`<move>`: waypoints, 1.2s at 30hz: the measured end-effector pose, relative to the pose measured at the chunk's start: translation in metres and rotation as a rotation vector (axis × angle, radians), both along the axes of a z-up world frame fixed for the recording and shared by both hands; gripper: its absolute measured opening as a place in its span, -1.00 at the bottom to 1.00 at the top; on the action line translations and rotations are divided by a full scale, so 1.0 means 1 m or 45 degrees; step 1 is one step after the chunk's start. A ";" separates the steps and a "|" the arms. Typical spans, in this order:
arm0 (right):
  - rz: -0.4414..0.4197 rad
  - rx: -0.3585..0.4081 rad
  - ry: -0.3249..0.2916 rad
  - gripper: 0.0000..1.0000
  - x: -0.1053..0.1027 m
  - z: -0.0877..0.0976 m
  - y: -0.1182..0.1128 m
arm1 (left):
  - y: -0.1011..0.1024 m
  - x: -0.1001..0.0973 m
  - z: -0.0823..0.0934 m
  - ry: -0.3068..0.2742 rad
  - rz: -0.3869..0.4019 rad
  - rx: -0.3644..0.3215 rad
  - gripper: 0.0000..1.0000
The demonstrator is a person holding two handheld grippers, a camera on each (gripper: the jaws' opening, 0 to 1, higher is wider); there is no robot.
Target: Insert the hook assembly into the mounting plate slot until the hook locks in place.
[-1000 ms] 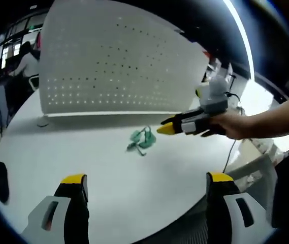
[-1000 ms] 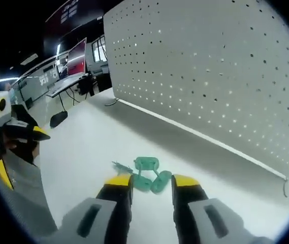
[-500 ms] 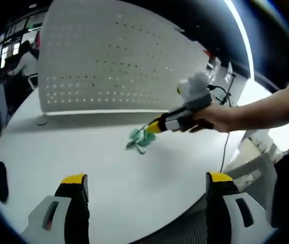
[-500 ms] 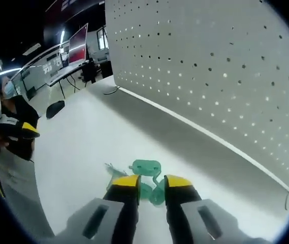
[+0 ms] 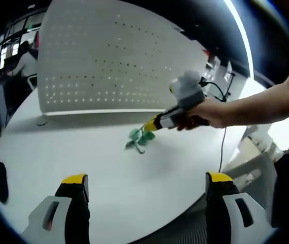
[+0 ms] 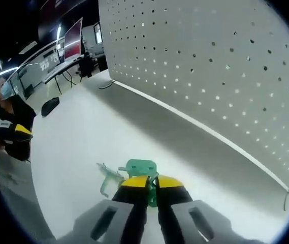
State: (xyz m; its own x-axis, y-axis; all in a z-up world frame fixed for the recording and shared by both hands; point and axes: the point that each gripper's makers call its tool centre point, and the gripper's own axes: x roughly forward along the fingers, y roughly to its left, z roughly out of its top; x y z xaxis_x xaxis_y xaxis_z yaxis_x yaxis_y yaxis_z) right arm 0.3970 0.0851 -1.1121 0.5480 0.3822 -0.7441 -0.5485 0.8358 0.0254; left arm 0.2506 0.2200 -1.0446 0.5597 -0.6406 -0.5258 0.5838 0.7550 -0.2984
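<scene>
The right gripper (image 6: 151, 182) pinches the green hooks (image 6: 134, 170), jaws hiding part; their count is unclear. The left gripper (image 5: 147, 179) gapes wide, empty, pegboard (image 5: 114, 61) at 12 o'clock.

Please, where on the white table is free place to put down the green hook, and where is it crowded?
Free: the wide bare table between the left gripper and the green hook assembly, and the strip along the pegboard foot. Crowded: around the hooks, where the right gripper has closed on them.

Green hook assembly (image 6: 140, 168), white dotted pegboard (image 6: 215, 66) — yellow-tipped grey right hand-held gripper (image 6: 151, 183).
</scene>
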 end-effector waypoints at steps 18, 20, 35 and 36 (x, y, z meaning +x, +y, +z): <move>-0.067 0.010 -0.128 -0.99 -0.004 0.030 -0.022 | -0.006 0.007 0.005 -0.005 0.009 -0.014 0.93; -0.078 0.020 -0.157 -0.99 -0.003 0.038 -0.024 | -0.005 0.012 0.006 -0.003 0.015 -0.008 0.91; -0.080 0.306 -0.407 -0.99 -0.030 0.120 0.007 | -0.028 0.034 0.034 0.002 0.039 -0.128 0.72; -0.089 0.350 -0.417 -0.99 -0.036 0.125 0.012 | -0.029 0.034 0.035 0.006 0.047 -0.137 0.73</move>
State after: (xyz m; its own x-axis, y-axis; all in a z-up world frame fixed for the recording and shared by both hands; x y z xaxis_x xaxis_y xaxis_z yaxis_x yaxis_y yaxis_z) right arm 0.3612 0.0970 -0.9867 0.7699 0.4954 -0.4023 -0.5069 0.8577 0.0862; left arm 0.2850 0.1912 -1.0098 0.5815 -0.6725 -0.4579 0.5549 0.7394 -0.3813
